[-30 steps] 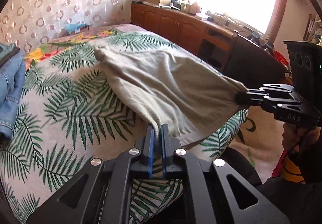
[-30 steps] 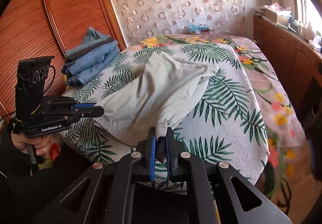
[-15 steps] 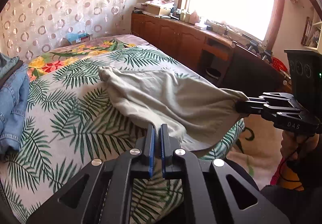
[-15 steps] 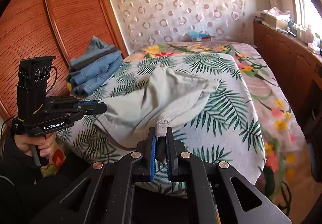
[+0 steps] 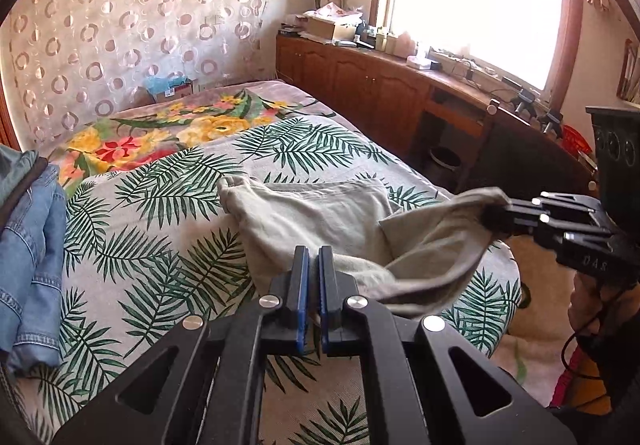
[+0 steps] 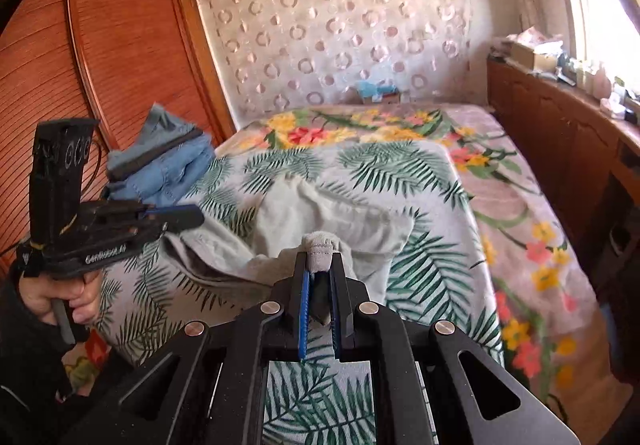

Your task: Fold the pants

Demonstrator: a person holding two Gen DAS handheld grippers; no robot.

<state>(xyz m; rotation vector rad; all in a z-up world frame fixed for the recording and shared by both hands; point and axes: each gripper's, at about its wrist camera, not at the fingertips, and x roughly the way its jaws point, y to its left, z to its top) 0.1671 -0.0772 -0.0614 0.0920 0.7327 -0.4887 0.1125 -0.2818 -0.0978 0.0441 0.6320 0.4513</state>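
The grey pants (image 5: 320, 221) lay bunched on the bed (image 5: 168, 245), toward its foot edge. The left tongs (image 5: 313, 273) were clenched on the pants' near edge. The right tongs (image 6: 319, 269) gripped a fold of the waistband, lifted above the bed. Folded jeans (image 6: 168, 165) sat at the bed's wardrobe side.

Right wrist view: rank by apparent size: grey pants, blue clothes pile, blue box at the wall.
1. grey pants, the widest spread on the bed
2. blue clothes pile, clearly smaller
3. blue box, smallest, though it sits farthest from the camera, so its real size is unsure
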